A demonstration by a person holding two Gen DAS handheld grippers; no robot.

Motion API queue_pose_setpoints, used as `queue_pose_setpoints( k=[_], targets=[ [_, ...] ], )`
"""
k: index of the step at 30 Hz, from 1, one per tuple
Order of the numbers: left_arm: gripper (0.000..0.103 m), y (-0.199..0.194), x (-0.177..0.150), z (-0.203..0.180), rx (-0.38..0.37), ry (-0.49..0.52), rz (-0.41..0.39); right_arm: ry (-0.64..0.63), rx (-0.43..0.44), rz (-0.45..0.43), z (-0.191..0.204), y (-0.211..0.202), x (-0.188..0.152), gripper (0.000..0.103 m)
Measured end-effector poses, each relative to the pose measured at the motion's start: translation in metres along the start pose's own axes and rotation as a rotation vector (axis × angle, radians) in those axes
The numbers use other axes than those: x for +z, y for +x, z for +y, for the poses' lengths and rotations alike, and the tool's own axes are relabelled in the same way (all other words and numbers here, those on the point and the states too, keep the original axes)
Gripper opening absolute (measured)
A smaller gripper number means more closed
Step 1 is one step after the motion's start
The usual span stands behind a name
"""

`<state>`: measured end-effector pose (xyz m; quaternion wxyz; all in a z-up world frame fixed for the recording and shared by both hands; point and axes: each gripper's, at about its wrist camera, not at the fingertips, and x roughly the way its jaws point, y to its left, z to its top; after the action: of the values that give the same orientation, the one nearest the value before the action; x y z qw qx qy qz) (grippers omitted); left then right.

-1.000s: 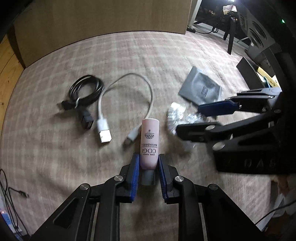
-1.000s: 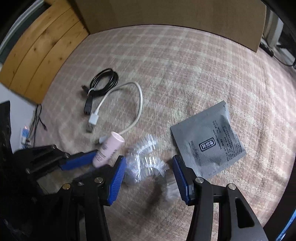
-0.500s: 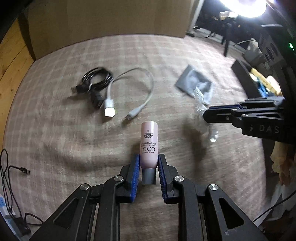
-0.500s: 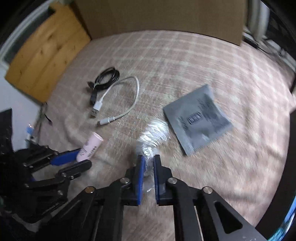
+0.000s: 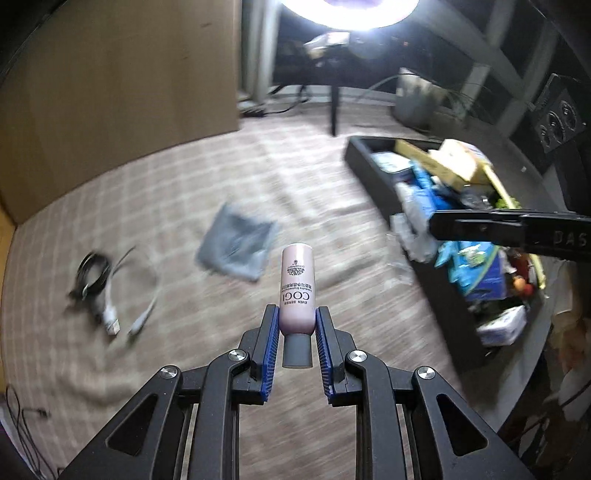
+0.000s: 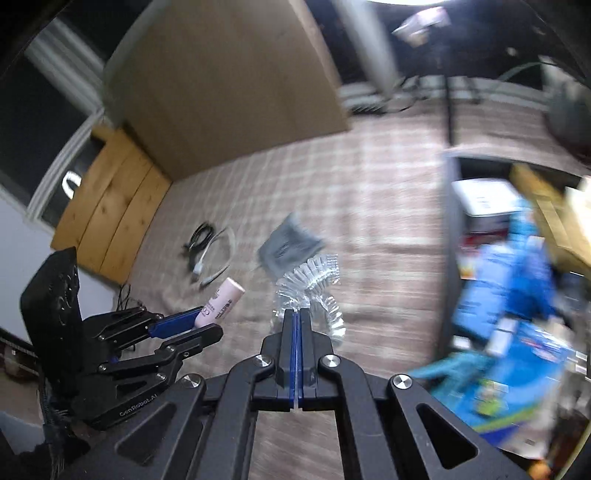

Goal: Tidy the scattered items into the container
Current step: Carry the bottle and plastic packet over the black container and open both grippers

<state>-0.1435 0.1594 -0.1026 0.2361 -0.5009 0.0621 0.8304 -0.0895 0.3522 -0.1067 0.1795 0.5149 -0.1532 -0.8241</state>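
Note:
My left gripper [image 5: 295, 314] is shut on a pink tube [image 5: 296, 288] with a grey cap, held in the air above the checked rug. My right gripper [image 6: 297, 314] is shut on a crinkled clear plastic wrapper [image 6: 314, 280], also lifted. In the left wrist view the right gripper [image 5: 432, 223] reaches in from the right over the black container [image 5: 373, 177], with the wrapper [image 5: 410, 236] hanging at its tips. The left gripper [image 6: 207, 325] with the tube [image 6: 223, 301] shows at the left of the right wrist view. A grey sachet [image 5: 236, 243] lies flat on the rug.
A black cable [image 5: 90, 271] and a white USB cable [image 5: 144, 306] lie on the rug at the left. The container [image 6: 452, 236] is full of boxes and blue packets. A cardboard panel [image 5: 110, 92] stands at the back; a bright lamp [image 5: 351, 11] shines above.
The right gripper closed on the clear wrapper and lifted it toward the container on the right. The left gripper rose with the tube and swung the same way, so the cables slid left.

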Motion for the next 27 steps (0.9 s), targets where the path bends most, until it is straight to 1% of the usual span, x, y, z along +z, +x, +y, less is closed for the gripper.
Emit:
queue_pose_setpoints(
  k=[4,5,9,13,17,23,27],
  targets=[
    [0.021,0.005,0.018,-0.034,-0.045,0.040,-0.005,0.064,-0.015,-0.054,-0.033,-0.040,-0.007,0.000],
    [0.021,0.007,0.022,-0.041,-0.044,0.053,-0.005,0.078,-0.018,-0.072,-0.041,-0.052,-0.010,0.000],
    [0.021,0.017,0.042,-0.075,-0.064,0.112,-0.011,0.112,-0.076,-0.138,-0.068,-0.089,-0.016,0.000],
    [0.021,0.028,0.067,-0.111,-0.114,0.146,-0.014,0.157,-0.126,-0.184,-0.097,-0.121,-0.023,0.000],
    [0.021,0.040,0.087,-0.149,-0.154,0.195,-0.019,0.220,-0.196,-0.223,-0.135,-0.153,-0.033,0.000],
    [0.022,0.056,0.110,-0.207,-0.216,0.258,-0.014,0.287,-0.253,-0.244,-0.176,-0.180,-0.044,0.000],
    [0.022,0.062,0.118,-0.237,-0.232,0.301,-0.015,0.317,-0.256,-0.245,-0.191,-0.180,-0.044,0.000]
  ],
)
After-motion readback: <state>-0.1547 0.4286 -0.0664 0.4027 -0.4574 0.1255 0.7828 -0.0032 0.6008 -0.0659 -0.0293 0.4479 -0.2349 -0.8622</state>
